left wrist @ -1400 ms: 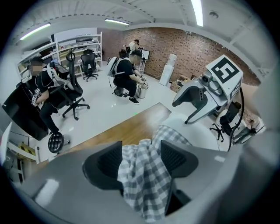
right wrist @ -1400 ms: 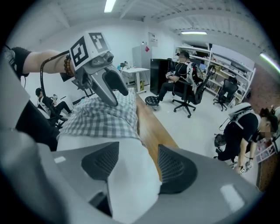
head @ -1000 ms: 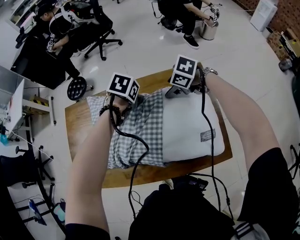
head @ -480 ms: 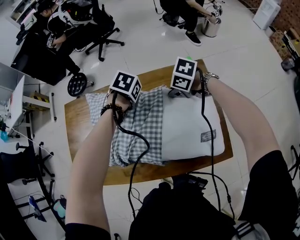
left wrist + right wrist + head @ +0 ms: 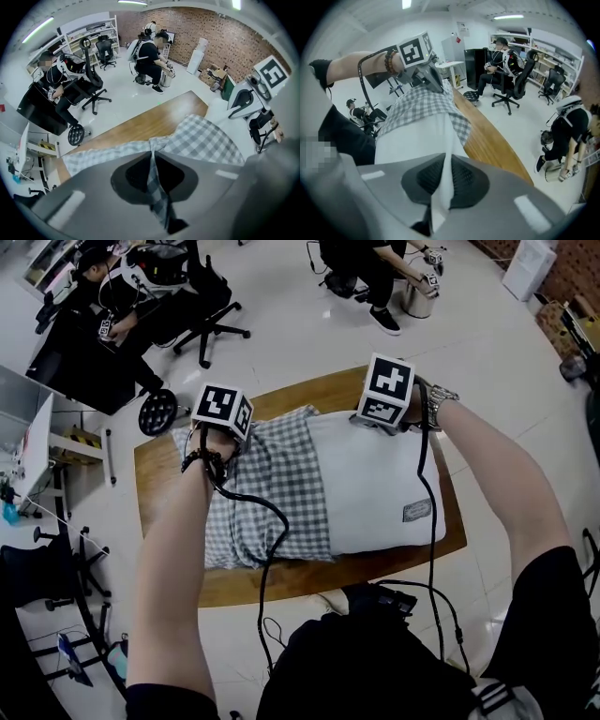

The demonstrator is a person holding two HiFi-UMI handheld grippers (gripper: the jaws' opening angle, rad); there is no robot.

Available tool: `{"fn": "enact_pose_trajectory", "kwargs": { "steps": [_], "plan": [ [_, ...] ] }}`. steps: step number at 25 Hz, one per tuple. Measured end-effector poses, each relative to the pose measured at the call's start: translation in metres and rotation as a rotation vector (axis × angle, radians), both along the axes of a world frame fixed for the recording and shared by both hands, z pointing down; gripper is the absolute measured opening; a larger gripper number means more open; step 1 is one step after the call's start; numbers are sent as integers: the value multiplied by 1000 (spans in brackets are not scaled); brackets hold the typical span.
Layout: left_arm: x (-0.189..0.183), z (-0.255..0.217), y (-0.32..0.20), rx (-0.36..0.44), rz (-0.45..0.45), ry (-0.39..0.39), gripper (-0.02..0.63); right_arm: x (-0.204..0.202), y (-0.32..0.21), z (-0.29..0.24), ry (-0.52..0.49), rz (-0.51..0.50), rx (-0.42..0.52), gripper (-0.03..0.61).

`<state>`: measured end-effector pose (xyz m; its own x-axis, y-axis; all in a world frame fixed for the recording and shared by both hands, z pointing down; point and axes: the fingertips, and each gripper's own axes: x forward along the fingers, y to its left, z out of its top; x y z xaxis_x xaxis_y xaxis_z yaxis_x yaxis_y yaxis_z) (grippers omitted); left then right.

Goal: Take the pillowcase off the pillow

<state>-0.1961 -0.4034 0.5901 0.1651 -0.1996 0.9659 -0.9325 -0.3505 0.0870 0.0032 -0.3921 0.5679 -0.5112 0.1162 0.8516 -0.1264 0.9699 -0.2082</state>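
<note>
A white pillow (image 5: pixel 380 484) lies on the wooden table (image 5: pixel 169 474), its left part still inside a grey-checked pillowcase (image 5: pixel 272 493). My left gripper (image 5: pixel 214 439) is at the far edge of the pillowcase, shut on a pinched fold of the checked cloth (image 5: pixel 152 161). At the pillow's far right corner my right gripper (image 5: pixel 375 423) is shut on a fold of the white pillow fabric (image 5: pixel 443 183). In the right gripper view the pillowcase (image 5: pixel 424 105) covers the far half of the pillow, with the left gripper (image 5: pixel 433 84) above it.
The table's right end and front edge show bare wood (image 5: pixel 427 559). Seated people and black office chairs (image 5: pixel 202 296) are on the floor beyond the table. A metal bucket (image 5: pixel 417 298) stands at the back right. Cables run from both grippers toward my body.
Both grippers have closed on fabric. The left one has moved left with the pillowcase, and the right one shifted slightly right, so more white pillow shows.
</note>
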Motion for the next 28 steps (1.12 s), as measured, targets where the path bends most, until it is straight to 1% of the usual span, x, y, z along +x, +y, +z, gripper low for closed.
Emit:
{"fn": "enact_pose_trajectory", "kwargs": {
  "steps": [7,10,15,17,21,24,28],
  "plan": [
    [-47,-5,32,38,-56,-48,14,33,17,-9,29,63,51,15],
    [-64,-9,39,53,-85,-46,12,41,14,-11,44,89,69,17],
    [-85,-12,64,72,-124,-20,12,45,23,-9,55,137,87,17],
    [-87,-12,68,80,-121,-12,14,43,22,-4,59,155,88,17],
    [-76,-16,73,122,-66,-15,14,37,24,7,44,176,95,23],
    [-70,-19,79,136,-47,19,14,28,29,7,31,167,123,35],
    [-66,-19,87,154,-70,83,20,19,34,5,7,160,172,65]
  ]
}}
